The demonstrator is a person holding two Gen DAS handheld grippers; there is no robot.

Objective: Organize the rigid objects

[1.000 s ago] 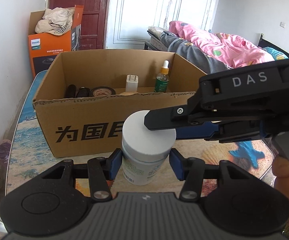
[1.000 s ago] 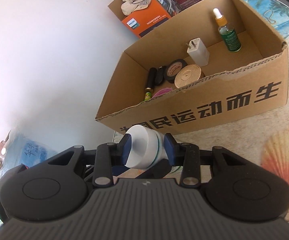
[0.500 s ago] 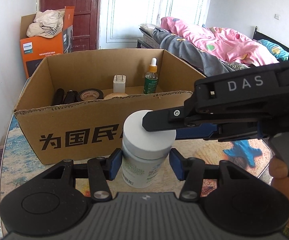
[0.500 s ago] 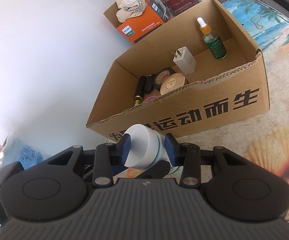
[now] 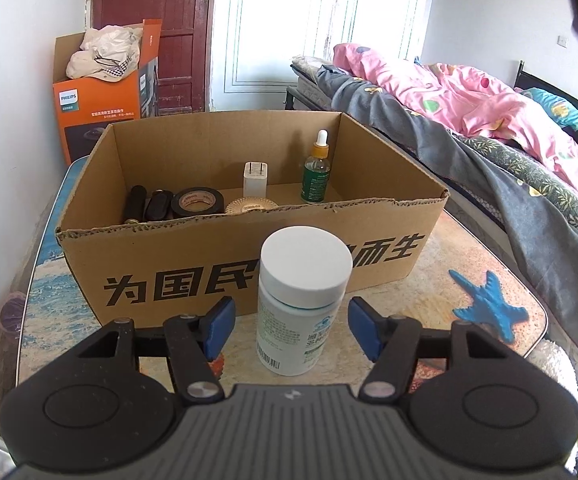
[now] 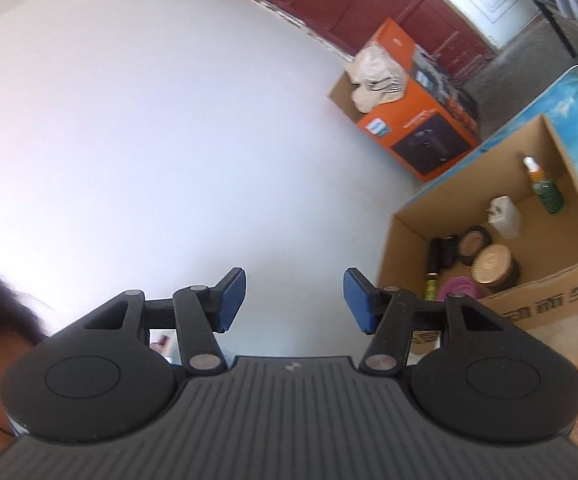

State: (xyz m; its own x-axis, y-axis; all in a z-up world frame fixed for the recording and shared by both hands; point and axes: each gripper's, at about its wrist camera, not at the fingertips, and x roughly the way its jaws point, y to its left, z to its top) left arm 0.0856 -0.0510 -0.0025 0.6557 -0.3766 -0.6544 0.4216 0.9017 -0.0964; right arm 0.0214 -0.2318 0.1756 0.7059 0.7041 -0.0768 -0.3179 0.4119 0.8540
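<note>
The white jar (image 5: 303,300) stands upright on the table (image 5: 429,296), just in front of the cardboard box (image 5: 169,276), its flat white lid covering part of the black lettering on the box's near wall. The left gripper (image 5: 291,326) sits around the jar with a blue pad on each side. Its jaws have just been opening, and now both pads stand clear of the jar, so the jar is released and rests on its own.

The right gripper (image 6: 295,300) is also released. Its jaws have just been opening, and nothing lies between its blue pads; it points toward the bare white wall (image 6: 149,120), with the box low to its right.

Inside the box, a dropper bottle (image 5: 316,174) stands near the far right, a white plug (image 5: 255,179) beside it. A roll of black tape (image 5: 197,202) and a gold disc (image 5: 249,205) lie nearer the front, with two dark cylinders (image 5: 145,206) at the left end. In the right view a pink item and a small green bottle also show by the near wall.

Behind the table an orange carton (image 5: 97,120) holds crumpled cloth. A bed (image 5: 489,120) with pink and grey covers runs along the right side. A blue starfish print (image 5: 489,304) marks the tabletop right of the jar.
</note>
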